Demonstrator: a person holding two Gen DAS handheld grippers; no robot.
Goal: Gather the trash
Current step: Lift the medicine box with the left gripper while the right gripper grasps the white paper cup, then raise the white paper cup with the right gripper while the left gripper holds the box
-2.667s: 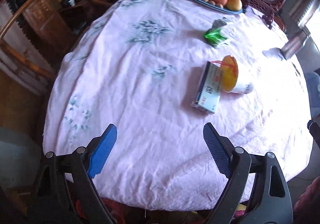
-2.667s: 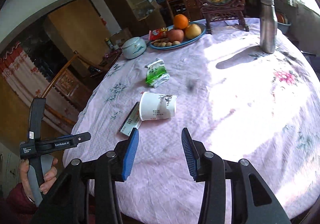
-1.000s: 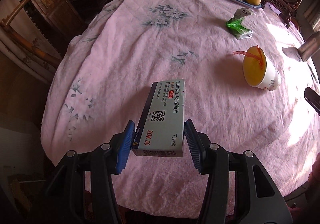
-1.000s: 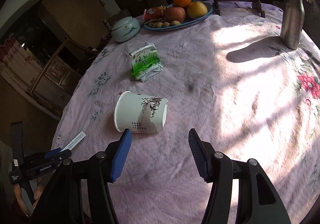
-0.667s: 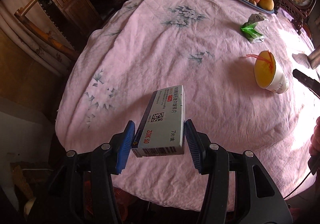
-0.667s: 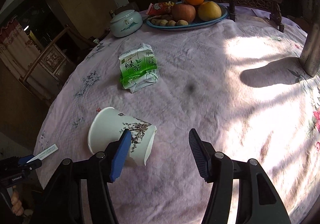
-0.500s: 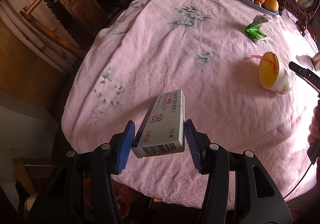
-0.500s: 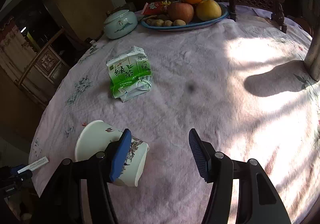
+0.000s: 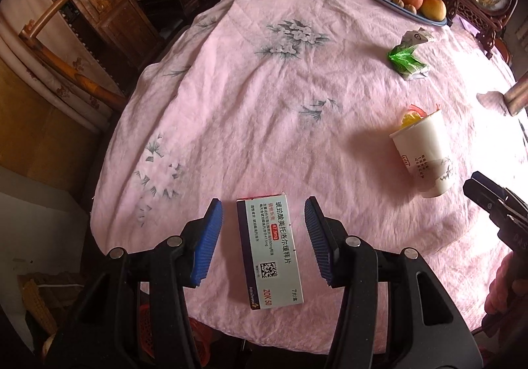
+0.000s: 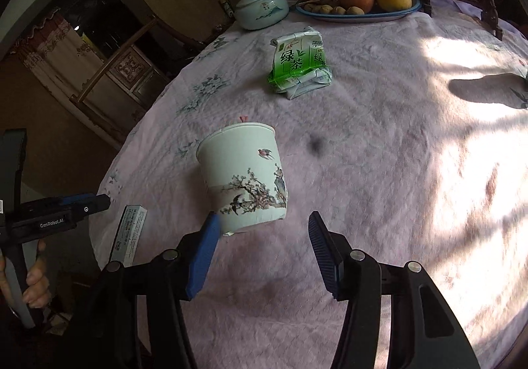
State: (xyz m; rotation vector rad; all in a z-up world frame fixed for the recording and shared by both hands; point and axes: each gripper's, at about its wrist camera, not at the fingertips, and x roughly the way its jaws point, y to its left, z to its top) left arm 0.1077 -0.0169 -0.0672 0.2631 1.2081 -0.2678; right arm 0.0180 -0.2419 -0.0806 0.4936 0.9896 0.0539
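Grey-and-purple pill box (image 9: 270, 250) sits loose between the parted left claw (image 9: 262, 242); right claw (image 10: 260, 252) gapes empty.

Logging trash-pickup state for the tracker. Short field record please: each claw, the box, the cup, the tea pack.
left claw: open, a gap to the box on both sides
medicine box: between the left claw's pads, near the table edge; resting or dropping, cannot tell
right claw: open, nothing gripped
paper cup: base towards the right claw, rim away; one pad at its base, contact unclear
green tea pack: crumpled, on the cloth beyond the cup
fruit plate: far side of the table
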